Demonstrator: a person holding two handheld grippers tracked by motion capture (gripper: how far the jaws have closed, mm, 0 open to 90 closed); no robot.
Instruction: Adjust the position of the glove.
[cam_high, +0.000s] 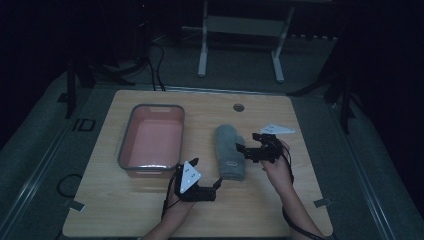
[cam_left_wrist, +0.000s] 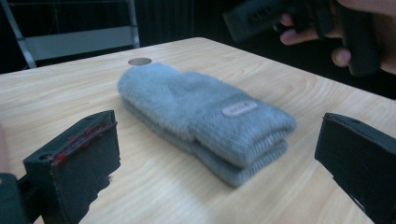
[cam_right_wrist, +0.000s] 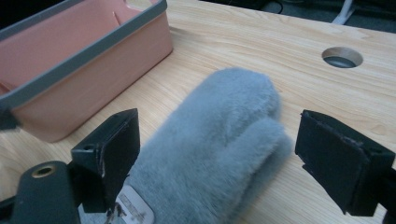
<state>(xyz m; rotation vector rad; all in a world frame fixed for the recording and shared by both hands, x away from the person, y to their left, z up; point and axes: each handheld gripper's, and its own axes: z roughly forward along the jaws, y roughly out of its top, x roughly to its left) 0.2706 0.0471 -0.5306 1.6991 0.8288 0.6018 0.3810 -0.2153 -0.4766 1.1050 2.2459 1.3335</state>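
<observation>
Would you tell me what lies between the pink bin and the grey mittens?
Only bare wooden table separates the pink bin from the grey mittens, seen in the high view.

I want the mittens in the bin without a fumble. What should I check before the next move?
1. Mittens stacked flat on the table: ok.
2. Bin upright, inside looks bare: ok.
3. Right gripper open, jaws either side of the mittens, pads not pressing: ok.
4. Left gripper open, facing the cuff end: ok.
5. Mittens held: not ok.
6. Both mittens stay together once lifted: cannot tell.
</observation>
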